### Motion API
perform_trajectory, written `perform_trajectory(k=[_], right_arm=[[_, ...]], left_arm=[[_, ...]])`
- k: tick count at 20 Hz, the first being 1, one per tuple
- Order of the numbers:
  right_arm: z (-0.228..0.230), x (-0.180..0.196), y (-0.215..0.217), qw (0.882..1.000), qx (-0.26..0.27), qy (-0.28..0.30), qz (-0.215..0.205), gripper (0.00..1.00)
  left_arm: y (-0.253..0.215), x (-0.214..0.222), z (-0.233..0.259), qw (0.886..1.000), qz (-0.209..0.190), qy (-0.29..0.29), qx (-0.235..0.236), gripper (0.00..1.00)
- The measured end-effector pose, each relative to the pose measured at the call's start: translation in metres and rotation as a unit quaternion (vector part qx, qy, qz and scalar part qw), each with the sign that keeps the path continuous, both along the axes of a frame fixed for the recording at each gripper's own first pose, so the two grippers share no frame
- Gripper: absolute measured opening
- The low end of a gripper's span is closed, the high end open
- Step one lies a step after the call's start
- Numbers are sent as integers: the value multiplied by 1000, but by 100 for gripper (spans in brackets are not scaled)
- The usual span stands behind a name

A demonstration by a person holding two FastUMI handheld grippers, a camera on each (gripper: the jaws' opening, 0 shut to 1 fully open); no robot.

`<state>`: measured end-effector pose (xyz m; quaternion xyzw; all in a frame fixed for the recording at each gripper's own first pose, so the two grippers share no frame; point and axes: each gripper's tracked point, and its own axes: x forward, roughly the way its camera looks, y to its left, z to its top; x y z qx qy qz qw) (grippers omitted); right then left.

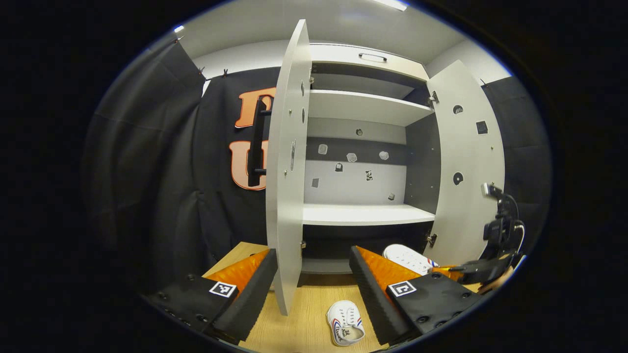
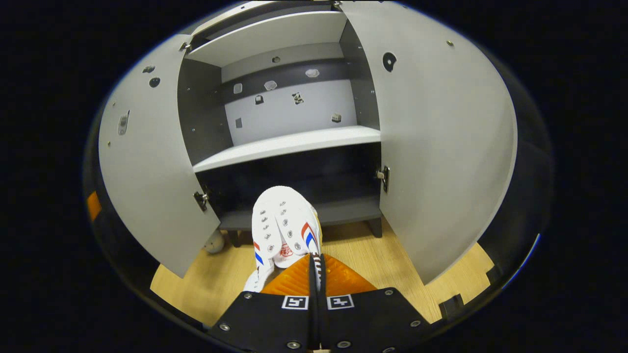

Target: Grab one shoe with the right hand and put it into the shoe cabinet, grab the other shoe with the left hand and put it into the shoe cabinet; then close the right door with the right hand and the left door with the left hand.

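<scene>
White canvas shoe clamped in right gripper, before open grey wooden shoe cabinet.
Left gripper jaws apart; second white shoe on floor.

Both grippers' fingers join bolted plates bearing square coded markers.

Nothing legible for me here. The white canvas shoe with red and blue stripes carries a small red stamp on its tongue, too blurred to read. The other white canvas shoe on the floor shows dark print on its insole, unreadable too. My tongs bear square black-and-white coded tags, patterns without words.
</scene>
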<state>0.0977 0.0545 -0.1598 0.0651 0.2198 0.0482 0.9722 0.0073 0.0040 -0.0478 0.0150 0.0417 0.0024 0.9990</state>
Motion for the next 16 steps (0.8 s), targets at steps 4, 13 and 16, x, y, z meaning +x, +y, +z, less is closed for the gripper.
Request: perform_trajectory(k=[4, 13, 16], right_arm=[[50, 28, 5, 1000, 4, -28, 2, 0], [138, 111, 20, 996, 1, -86, -5, 0], [160, 146, 22, 995, -8, -100, -11, 0]], left_arm=[[-2, 3, 0, 1000, 1, 1, -5, 96], [9, 9, 0, 1000, 13, -3, 1, 96], [14, 13, -2, 1000, 17, -5, 3, 97]])
